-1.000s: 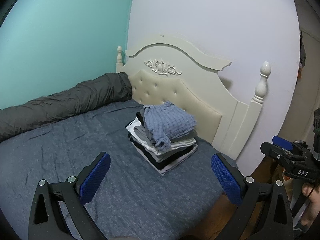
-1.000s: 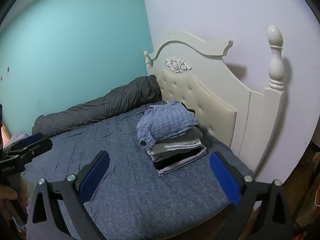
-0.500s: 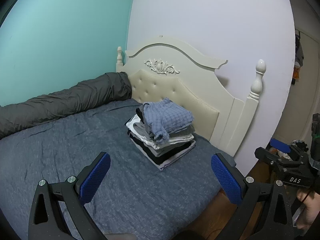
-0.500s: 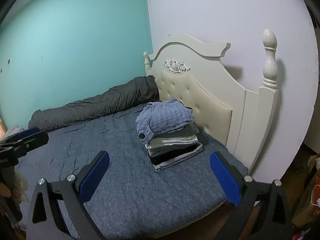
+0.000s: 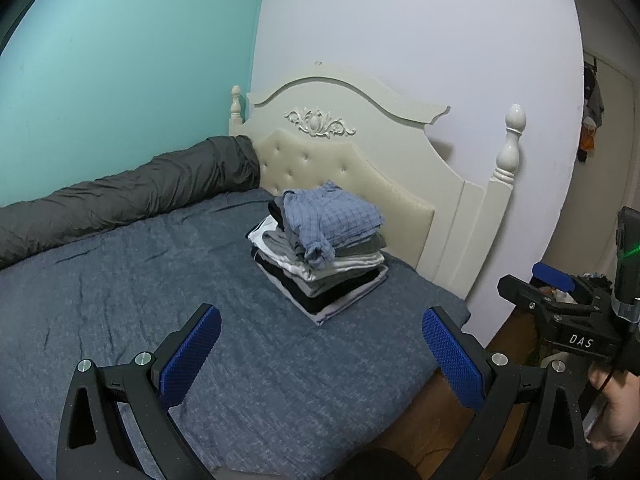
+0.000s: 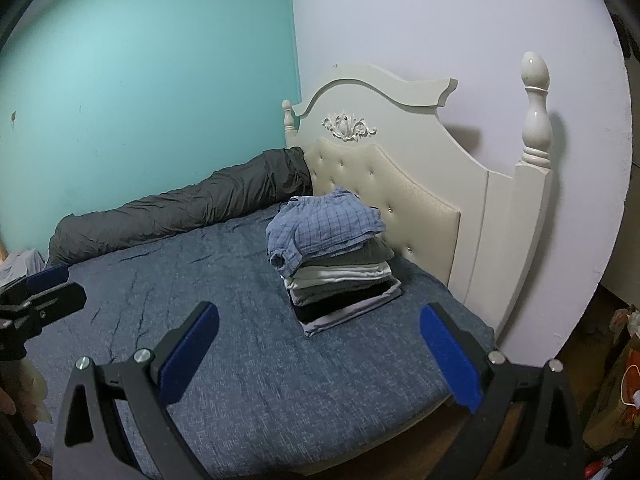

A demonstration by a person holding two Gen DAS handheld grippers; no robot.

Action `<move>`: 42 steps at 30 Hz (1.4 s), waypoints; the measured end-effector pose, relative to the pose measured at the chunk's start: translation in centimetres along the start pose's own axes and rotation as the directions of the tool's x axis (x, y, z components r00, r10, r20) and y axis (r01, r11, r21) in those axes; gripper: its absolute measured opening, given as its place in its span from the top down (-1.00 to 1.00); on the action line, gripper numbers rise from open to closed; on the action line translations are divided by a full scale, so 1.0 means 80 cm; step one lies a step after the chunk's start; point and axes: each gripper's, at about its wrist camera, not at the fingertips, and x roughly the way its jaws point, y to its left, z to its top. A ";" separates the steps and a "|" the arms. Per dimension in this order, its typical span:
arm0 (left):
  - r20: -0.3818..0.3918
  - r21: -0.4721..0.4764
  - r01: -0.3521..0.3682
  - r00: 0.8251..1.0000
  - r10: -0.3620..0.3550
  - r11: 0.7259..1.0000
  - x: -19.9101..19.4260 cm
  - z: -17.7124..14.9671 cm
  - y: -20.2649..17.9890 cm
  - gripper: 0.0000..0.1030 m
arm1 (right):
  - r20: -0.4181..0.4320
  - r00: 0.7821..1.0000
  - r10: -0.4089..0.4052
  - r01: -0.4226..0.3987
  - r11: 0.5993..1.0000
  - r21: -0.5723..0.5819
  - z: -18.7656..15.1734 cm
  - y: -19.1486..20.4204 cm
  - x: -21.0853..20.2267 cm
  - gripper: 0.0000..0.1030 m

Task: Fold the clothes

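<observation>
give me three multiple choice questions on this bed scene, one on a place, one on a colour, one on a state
1. Where does the stack of folded clothes sit?
A. on the blue-grey bedspread near the cream headboard
B. on the wooden floor
C. on the dark grey rolled duvet

2. What colour is the checked garment on top of the stack?
A. red
B. light blue
C. yellow

3. How are the left tongs and the right tongs?
A. both shut on cloth
B. left open, right shut
C. both open and empty

Answers:
1. A, the stack rests on the bedspread beside the headboard, apart from the duvet.
2. B, the checked garment is light blue.
3. C, each pair's blue pads stand wide apart with nothing between.
</observation>
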 end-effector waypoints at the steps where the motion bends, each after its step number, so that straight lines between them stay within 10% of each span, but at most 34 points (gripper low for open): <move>1: -0.001 -0.002 -0.002 1.000 0.002 1.000 0.001 -0.001 0.001 -0.99 | 0.000 1.000 0.000 0.000 1.000 0.000 -0.001 0.001 0.000 -0.96; 42: -0.002 -0.023 -0.031 1.000 0.030 0.999 0.004 -0.011 0.010 -0.99 | -0.014 1.000 0.007 -0.007 1.000 -0.004 -0.021 0.009 -0.002 -0.96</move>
